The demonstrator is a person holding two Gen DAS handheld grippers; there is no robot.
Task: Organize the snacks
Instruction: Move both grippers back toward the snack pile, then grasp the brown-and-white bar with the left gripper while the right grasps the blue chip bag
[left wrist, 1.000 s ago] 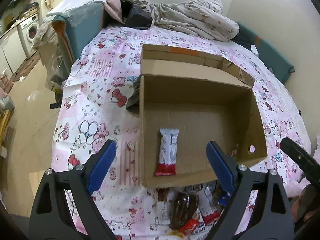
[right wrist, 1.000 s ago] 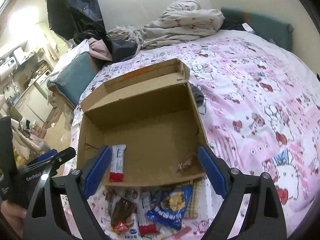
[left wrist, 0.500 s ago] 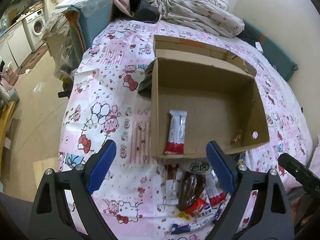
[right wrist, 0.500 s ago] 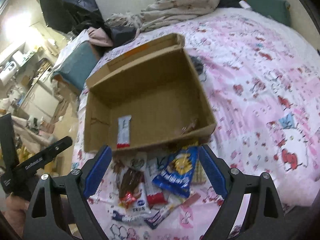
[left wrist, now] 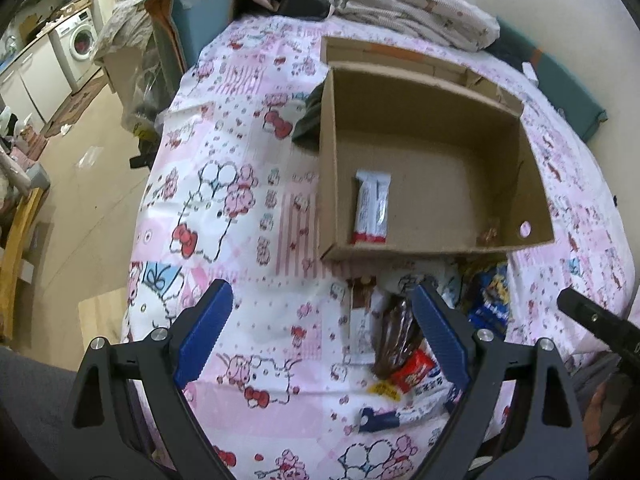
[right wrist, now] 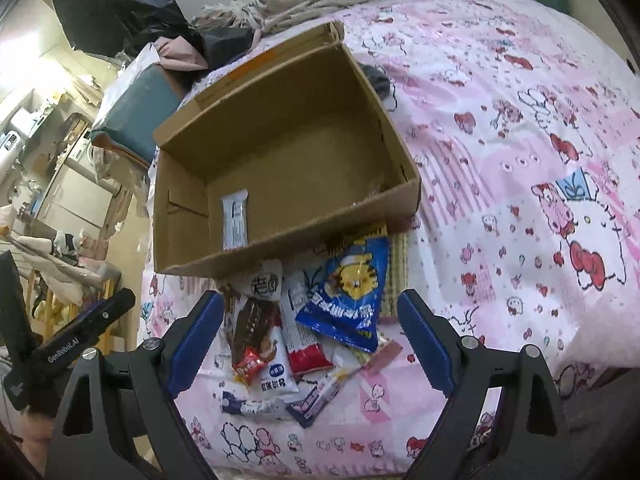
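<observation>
A cardboard box (left wrist: pixel 432 160) is set open on a bed covered with a pink cartoon-print sheet (left wrist: pixel 248 208). Inside the box, one white and red snack bar (left wrist: pixel 371 208) is laid flat near the front wall, and a small wrapped sweet (left wrist: pixel 489 234) is seen in the opposite front corner. A heap of snacks (right wrist: pixel 304 328) is spread on the sheet just in front of the box, among them a blue tiger-print bag (right wrist: pixel 348 292) and a dark brown packet (right wrist: pixel 253 326). The left tongs (left wrist: pixel 320 320) are held released above the sheet beside the heap. The right tongs (right wrist: pixel 310 332) are held released over the heap, nothing being gripped.
</observation>
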